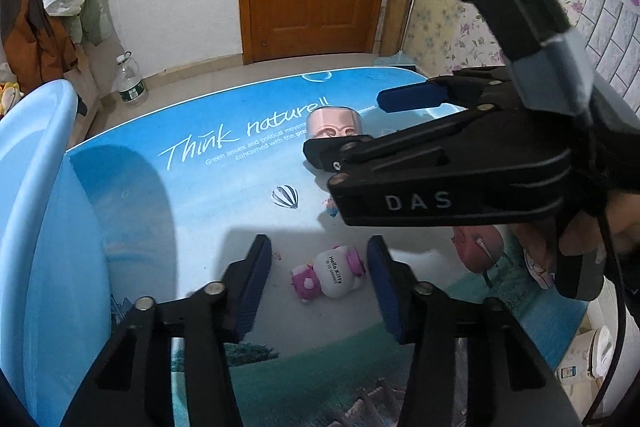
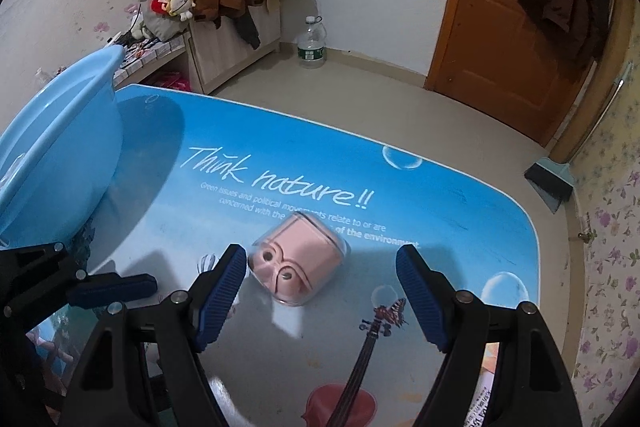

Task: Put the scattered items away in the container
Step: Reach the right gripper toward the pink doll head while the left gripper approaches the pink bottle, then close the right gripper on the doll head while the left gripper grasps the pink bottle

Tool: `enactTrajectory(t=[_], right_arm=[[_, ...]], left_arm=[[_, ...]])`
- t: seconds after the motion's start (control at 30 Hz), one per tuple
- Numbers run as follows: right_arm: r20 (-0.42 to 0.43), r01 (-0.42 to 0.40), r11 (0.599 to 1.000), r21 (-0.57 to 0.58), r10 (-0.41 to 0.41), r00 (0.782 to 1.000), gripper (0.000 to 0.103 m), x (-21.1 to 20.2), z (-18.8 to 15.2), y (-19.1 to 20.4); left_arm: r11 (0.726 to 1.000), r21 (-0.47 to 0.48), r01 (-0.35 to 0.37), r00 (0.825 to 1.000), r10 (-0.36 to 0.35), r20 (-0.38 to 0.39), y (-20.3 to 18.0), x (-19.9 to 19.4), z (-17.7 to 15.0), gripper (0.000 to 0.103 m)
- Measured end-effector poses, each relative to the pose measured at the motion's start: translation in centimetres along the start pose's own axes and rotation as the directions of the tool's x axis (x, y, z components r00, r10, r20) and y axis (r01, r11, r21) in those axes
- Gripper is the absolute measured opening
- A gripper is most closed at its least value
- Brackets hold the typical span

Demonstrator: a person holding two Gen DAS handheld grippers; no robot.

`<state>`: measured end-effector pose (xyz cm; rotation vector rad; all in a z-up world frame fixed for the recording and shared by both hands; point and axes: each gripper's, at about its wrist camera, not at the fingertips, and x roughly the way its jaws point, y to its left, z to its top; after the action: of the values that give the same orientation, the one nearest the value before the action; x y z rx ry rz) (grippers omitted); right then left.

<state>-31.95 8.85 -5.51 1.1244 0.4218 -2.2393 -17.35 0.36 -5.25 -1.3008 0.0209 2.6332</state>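
A white and pink Hello Kitty toy lies on the blue table between the open fingers of my left gripper, which hovers just above it. A pink case in clear plastic lies further back; it also shows in the left wrist view. My right gripper is open just before it, with the case nearer the left finger. The light blue basin stands at the table's left; it shows in the right wrist view too. The right gripper crosses the left wrist view.
A pink pouch and a small patterned item lie on the table at the right, partly behind the right gripper. A water bottle stands on the floor. A broom leans by the right wall.
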Motion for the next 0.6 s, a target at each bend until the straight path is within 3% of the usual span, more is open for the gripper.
enactTrajectory(t=[0.1,0.23,0.6], right_arm=[[-0.001,-0.018,1.0,0.01,0.018,1.0,0.075,0.2,-0.07,-0.22],[-0.014,-0.064,0.998,0.003,0.064,0.998,0.054,0.56,-0.21,0.04],[-0.015,-0.065,0.998,0.02,0.066,0.998,0.054,-0.16,-0.67,-0.1]], left_arm=[[1.0,0.002,0.008,1.0,-0.008,0.001,0.05,-0.1,0.07,0.037],[1.0,0.005,0.014,1.0,-0.014,0.002,0.03,-0.21,0.09,0.035],[1.0,-0.003,0.009,1.0,-0.009,0.001,0.15,-0.52,-0.16,0.035]])
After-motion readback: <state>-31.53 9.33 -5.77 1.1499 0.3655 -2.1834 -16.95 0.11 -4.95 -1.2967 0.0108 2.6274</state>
